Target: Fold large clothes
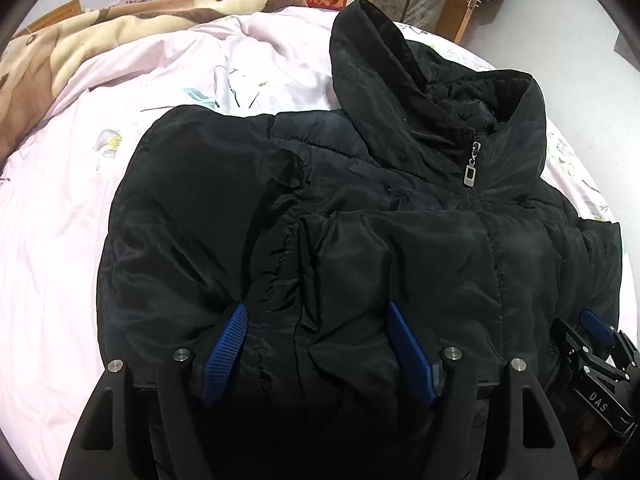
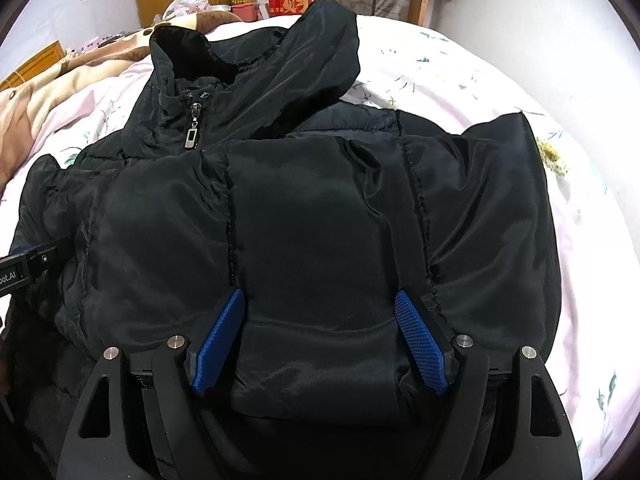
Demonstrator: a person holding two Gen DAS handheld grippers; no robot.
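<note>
The black padded jacket (image 1: 360, 208), judged soft, bulky and slippery, is being straddled at its near hem by both spread tools (image 1: 318, 354) (image 2: 320, 340), nothing pinched.

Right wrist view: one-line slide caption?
Right gripper open over a black puffer jacket lying zipped on a pink floral bedsheet.

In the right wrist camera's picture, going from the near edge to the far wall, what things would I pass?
Right hand-held gripper with blue ribbed pads → black padded hooded jacket → silver zip pull → brown-and-cream blanket → red box with gold lettering.
</note>
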